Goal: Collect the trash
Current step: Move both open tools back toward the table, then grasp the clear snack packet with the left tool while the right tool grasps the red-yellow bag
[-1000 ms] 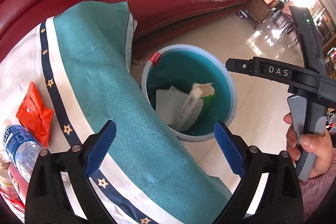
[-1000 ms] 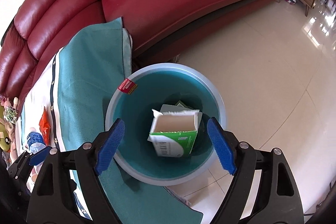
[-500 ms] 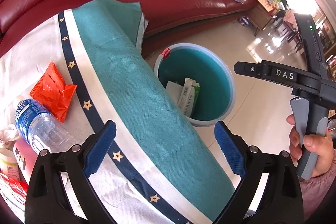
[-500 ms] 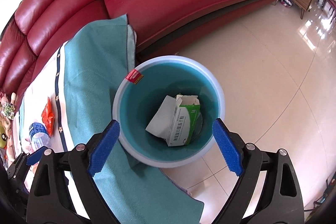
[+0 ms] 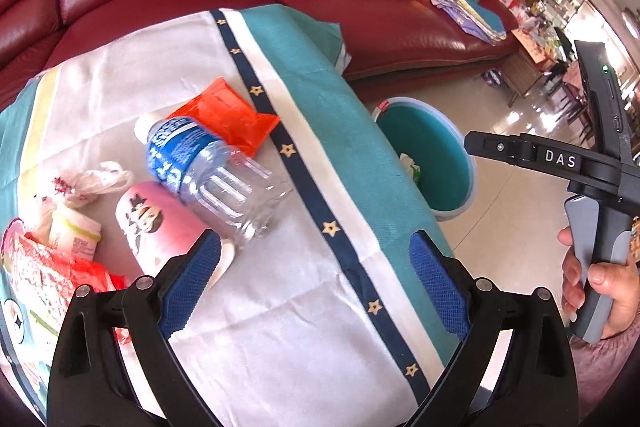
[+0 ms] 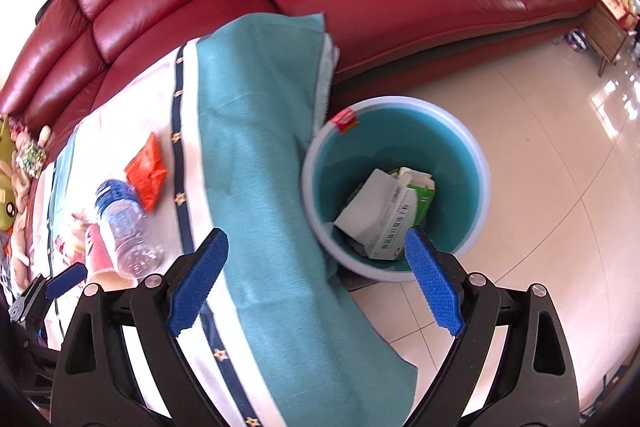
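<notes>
Left claw [image 5: 316, 279] gapes wide and empty over the cloth-covered desk [image 5: 280, 327], touching nothing. Just beyond its left pad lie a pink cup [image 5: 160, 227], a clear water bottle [image 5: 216, 175] and an orange wrapper [image 5: 228, 115]. Right claw [image 6: 316, 283] stands wide too, jaws having just been opening, nothing between them, above the desk edge and the teal bin [image 6: 476, 187], where a green-and-white carton [image 6: 396, 219] lies.

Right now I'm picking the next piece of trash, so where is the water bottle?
The bottle lies on its side on the table cloth, left of centre in the left wrist view, between the orange packet and the pink cup.
</notes>
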Motion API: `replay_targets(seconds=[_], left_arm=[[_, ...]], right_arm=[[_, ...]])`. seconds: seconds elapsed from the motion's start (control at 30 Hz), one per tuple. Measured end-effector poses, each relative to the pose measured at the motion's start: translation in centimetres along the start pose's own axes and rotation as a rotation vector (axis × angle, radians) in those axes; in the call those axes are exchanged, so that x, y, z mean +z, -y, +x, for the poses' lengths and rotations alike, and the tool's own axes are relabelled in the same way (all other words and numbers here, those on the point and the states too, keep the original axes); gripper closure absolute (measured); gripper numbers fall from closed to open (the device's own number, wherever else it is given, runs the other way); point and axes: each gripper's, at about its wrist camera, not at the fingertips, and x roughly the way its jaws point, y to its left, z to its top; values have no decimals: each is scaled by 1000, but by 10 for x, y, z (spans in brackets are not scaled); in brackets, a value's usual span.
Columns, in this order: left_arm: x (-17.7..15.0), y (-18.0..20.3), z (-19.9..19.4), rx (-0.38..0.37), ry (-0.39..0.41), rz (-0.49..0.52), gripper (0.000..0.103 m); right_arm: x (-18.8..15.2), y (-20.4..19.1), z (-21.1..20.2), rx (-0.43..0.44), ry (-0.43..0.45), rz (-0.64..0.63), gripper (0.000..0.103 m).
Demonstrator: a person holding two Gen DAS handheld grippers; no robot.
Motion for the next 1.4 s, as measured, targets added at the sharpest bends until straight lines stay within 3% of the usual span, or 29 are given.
replay_targets(seconds=[0.37, 0.67, 1.07, 1.3, 1.4], left_arm=[[-60, -107, -46, 139, 25, -96, 8], [-116, -190, -59, 224, -18, -200, 8], [-136, -221, -36, 199, -47, -195, 8], [-143, -226, -32, 169, -8, -194, 8], [-146, -231, -38, 137, 12, -218, 16]], right_arm=[[-14, -97, -5, 38, -20, -166, 17], [-25, -174, 6, 64, -63, -296, 17], [-40, -251, 22, 73, -124, -437, 17], [-49, -283, 34, 68, -154, -496, 17], [-54, -297, 39, 71, -167, -523, 17]])
